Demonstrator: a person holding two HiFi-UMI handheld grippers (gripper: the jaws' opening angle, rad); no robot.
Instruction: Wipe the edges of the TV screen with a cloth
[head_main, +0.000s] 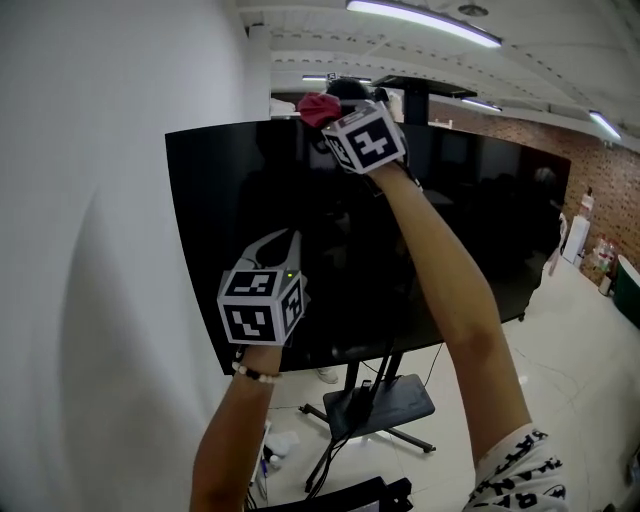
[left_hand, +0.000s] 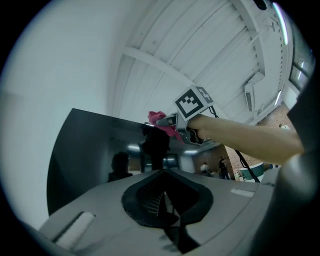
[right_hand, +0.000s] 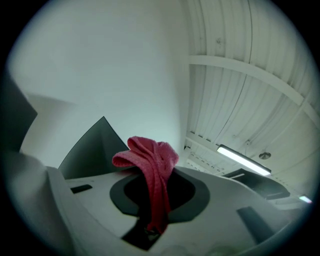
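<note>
Pinkish-red cloth (right_hand: 151, 167) clamped tight in the right gripper (head_main: 334, 110), bunched up past the tips, one strip hanging back down between the jaws. Nubby woven fabric, all crumpled. Just beyond those tips, top edge of the TV screen (head_main: 470, 230), glossy flat black. Left gripper (head_main: 288, 240) lower, jaws together, nothing in them.

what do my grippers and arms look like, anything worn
The left hand-held gripper and right hand-held gripper are pale grey with black jaw linings; both carry cubes of black-and-white square markers. A beaded bracelet sits on the left wrist; a white sleeve with black print is on the right arm.
</note>
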